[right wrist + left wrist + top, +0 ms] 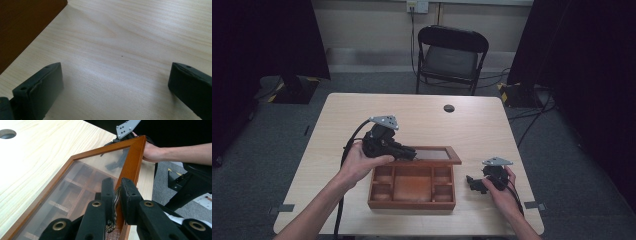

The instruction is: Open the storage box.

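Pale table (477,125) bears a wooden box (412,192), left gripper (115,195) pinching its raised lid (130,162), right gripper (115,85) spread.

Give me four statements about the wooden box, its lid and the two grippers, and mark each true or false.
1. The left gripper is shut on the lid of the wooden box. True.
2. The lid is fully closed. False: it is raised, with the compartments open to view.
3. The right gripper has its jaws apart over bare table. True.
4. The right gripper holds the box. False: it sits beside it, holding nothing.
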Action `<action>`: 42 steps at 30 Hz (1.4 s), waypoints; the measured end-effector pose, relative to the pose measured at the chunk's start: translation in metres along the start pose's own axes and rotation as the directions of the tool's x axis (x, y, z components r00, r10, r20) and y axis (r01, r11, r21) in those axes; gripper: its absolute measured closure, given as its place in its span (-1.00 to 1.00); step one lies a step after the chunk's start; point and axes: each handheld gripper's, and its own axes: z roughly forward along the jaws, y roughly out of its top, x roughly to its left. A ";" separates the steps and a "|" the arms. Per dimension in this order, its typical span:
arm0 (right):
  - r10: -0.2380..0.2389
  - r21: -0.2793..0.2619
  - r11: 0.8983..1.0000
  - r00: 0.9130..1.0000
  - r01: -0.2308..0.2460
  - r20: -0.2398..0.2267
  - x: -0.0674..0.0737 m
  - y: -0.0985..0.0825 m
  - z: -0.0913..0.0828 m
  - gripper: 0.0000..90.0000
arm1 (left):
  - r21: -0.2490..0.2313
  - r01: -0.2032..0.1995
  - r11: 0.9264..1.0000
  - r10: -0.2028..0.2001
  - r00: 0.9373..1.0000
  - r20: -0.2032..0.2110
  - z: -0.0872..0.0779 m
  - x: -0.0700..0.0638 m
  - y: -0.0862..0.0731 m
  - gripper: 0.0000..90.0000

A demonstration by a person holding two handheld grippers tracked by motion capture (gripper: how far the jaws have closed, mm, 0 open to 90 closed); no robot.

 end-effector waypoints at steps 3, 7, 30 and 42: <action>0.000 0.000 1.000 1.000 0.000 0.000 0.000 0.000 0.000 -1.00 | 0.002 0.001 1.000 -0.001 1.000 -0.001 -0.001 0.001 0.002 0.81; 0.000 0.000 1.000 1.000 0.000 0.000 0.000 0.000 0.000 -1.00 | 0.002 0.007 1.000 -0.007 1.000 -0.005 -0.002 0.002 0.003 0.81; 0.000 0.000 1.000 1.000 0.000 0.000 0.000 0.000 0.000 -1.00 | 0.007 -0.003 1.000 0.003 0.999 -0.039 0.000 0.002 0.012 0.82; 0.000 0.000 1.000 1.000 0.000 0.000 0.000 0.000 0.000 -1.00 | 0.005 -0.006 1.000 0.007 0.999 -0.044 -0.002 0.003 0.015 0.82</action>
